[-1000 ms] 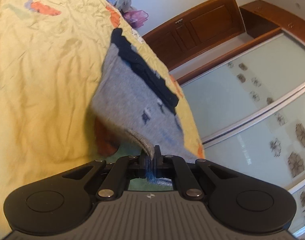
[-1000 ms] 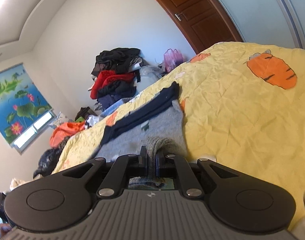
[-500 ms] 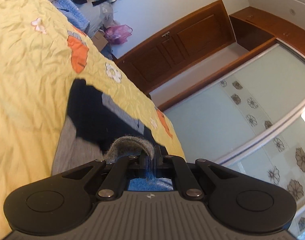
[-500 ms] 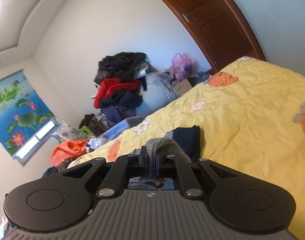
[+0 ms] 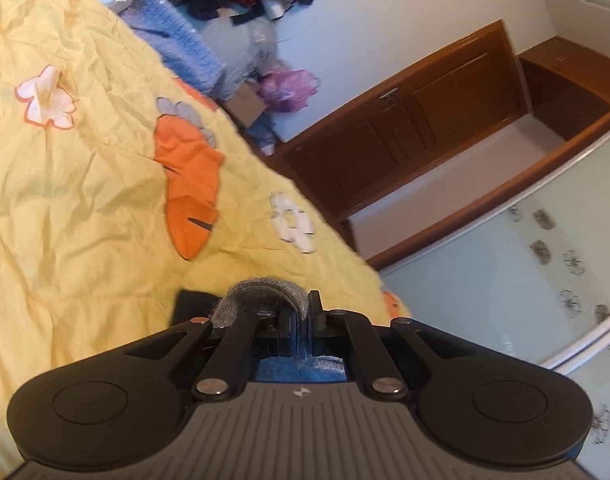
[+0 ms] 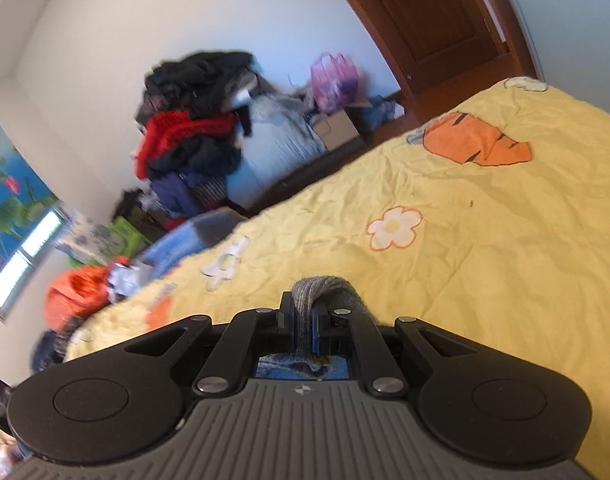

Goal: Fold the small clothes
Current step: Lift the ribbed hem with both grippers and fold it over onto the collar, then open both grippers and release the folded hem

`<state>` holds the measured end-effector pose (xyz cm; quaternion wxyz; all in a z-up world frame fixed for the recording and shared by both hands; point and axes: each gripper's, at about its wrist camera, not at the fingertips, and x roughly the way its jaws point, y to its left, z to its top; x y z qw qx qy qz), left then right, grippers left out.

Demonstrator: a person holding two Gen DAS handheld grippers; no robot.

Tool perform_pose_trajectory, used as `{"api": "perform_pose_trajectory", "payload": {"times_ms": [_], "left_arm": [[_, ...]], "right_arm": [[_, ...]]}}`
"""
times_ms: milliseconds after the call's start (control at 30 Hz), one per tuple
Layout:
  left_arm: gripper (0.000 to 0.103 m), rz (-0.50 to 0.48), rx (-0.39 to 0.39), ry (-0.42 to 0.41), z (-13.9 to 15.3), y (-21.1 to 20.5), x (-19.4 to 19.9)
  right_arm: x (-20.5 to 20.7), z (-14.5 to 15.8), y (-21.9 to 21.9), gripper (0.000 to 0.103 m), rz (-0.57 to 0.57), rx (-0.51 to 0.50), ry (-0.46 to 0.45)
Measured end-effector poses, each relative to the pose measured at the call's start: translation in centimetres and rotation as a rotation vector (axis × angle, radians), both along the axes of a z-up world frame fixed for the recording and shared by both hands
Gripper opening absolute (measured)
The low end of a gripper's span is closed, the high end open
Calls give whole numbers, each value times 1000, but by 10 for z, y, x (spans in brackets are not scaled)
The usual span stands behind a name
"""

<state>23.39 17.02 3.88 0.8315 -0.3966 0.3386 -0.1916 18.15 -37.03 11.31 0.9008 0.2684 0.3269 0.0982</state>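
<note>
both sets of fingers stay clamped on the grey garment (image 5: 265, 292) hem: left gripper (image 5: 301, 316), right gripper (image 6: 303, 316). since a second ago its body has dropped from view, leaving mostly yellow bed (image 5: 85, 200) ahead.

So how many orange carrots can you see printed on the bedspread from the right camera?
1 whole carrot, upper right on the bedspread; an orange patch left of the right tool may be another.
</note>
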Motion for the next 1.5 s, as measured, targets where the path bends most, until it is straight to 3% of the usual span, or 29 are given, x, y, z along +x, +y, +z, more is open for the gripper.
{"api": "perform_pose_trajectory", "payload": {"times_ms": [300, 400, 467, 600, 667, 700, 767, 833, 867, 967, 1100, 1167, 1200, 1233, 1267, 1333, 1400, 1500], "left_arm": [[5, 24, 100, 128, -33, -10, 55], [5, 29, 151, 173, -39, -15, 69], [7, 30, 175, 204, -41, -17, 77], [9, 64, 221, 212, -26, -14, 79], [22, 69, 252, 189, -10, -11, 75], [32, 86, 303, 167, 1, -11, 71], [90, 178, 482, 79, 28, -15, 61], [93, 251, 607, -34, 51, -20, 51], [93, 258, 623, -67, 58, -23, 47], [93, 65, 483, -17, 52, -38, 53], [93, -89, 447, 52, 4, -80, 50], [91, -106, 517, 93, -28, -94, 48], [93, -113, 592, 13, -33, -99, 41], [92, -124, 682, -7, -34, -104, 39], [92, -117, 713, -2, -33, -102, 35], [92, -104, 652, -3, -13, -88, 15], [92, -136, 529, -34, 14, -69, -14], [96, -167, 296, 13, 28, -38, -60]], "right_arm": [[59, -46, 12, 16, -63, -71, 152], [72, -55, 11, 46, -90, -28, 192], [73, -54, 12, 77, -116, -33, 185], [55, -34, 13, 72, -88, -84, 103], [43, -20, 15, 72, -70, -145, 49], [38, -15, 17, 71, -45, -167, 17], [33, -6, 21, 67, -4, -213, -32], [33, -6, 33, 62, 71, -247, -47], [35, -8, 40, 61, 93, -275, -49], [55, -27, 57, 61, 153, -334, 24], [66, -54, 74, 58, 168, -503, 84], [62, -62, 74, 65, 173, -545, 58], [60, -62, 73, 66, 173, -542, 64], [58, -58, 71, 66, 169, -528, 79], [54, -52, 69, 66, 168, -510, 90], [34, -33, 61, 66, 188, -478, 61], [6, -17, 51, 66, 219, -457, 35], [-41, -5, 30, 68, 270, -385, 50]]}}
